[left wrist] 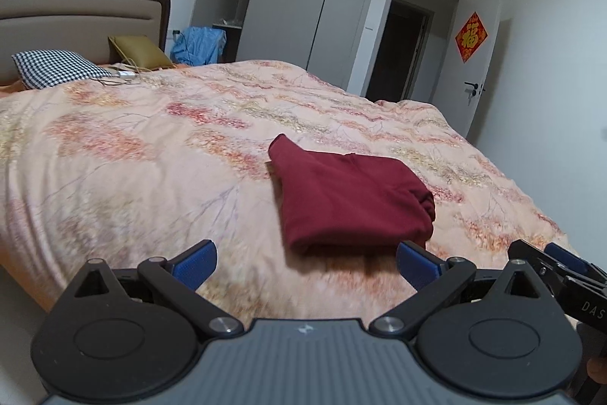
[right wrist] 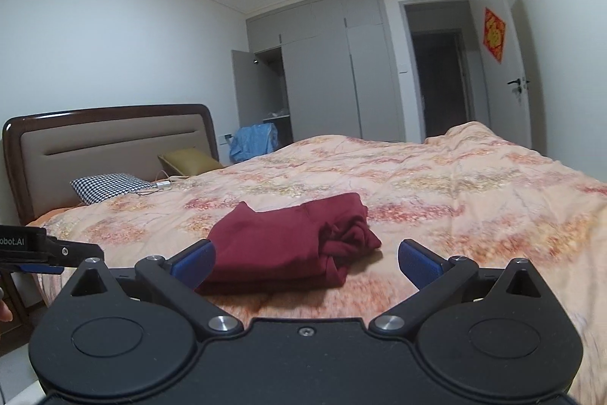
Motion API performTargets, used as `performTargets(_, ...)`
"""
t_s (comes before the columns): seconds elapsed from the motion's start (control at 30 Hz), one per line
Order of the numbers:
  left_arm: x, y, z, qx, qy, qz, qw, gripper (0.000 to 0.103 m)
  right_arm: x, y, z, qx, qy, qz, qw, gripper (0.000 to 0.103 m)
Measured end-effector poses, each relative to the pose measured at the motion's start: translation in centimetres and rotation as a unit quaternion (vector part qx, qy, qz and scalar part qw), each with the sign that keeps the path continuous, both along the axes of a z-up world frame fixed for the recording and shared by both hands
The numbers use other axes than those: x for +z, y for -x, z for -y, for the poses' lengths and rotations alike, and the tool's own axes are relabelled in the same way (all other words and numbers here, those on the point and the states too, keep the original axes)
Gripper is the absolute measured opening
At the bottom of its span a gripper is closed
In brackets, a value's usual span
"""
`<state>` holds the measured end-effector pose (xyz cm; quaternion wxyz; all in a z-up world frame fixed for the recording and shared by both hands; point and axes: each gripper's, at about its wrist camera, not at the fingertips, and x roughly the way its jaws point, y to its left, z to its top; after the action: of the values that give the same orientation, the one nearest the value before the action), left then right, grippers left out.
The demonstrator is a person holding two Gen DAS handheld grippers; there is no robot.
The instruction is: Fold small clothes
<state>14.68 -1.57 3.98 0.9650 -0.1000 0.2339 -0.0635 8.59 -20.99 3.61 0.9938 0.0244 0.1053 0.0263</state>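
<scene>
With both grippers, left (left wrist: 306, 266) and right (right wrist: 306, 264), spread wide and empty, I judge the red garment (left wrist: 351, 194) lying folded on the bedspread (left wrist: 132, 158) needs only its bunched right edge tucked flat.

One small garment (left wrist: 351, 198), dark red, lies folded into a compact, roughly rectangular stack on the bed's floral quilt (left wrist: 132, 154). Its top layer is flat and mostly smooth, with a slight seam or crease visible across the upper face. The far left corner rises to a small point. In the right wrist view the garment (right wrist: 288, 241) shows stacked layers along its near edge, and its right end is bunched and wrinkled rather than squarely folded. Nothing rests on it.
</scene>
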Motion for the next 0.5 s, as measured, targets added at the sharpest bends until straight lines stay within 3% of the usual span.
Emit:
performTargets(0.23, -1.8, 3.2, -0.1, 0.008, -0.019, 0.013, 0.9997, 0.103, -1.6, 2.7, -1.2, -0.013, 0.012, -0.001, 1.0, 0.102)
performTargets(0.5, -3.1, 3.6, -0.6, 0.002, -0.013, 0.004, 0.9999, 0.103, -2.1, 3.0, -1.9, -0.009, 0.019, -0.014, 1.0, 0.102)
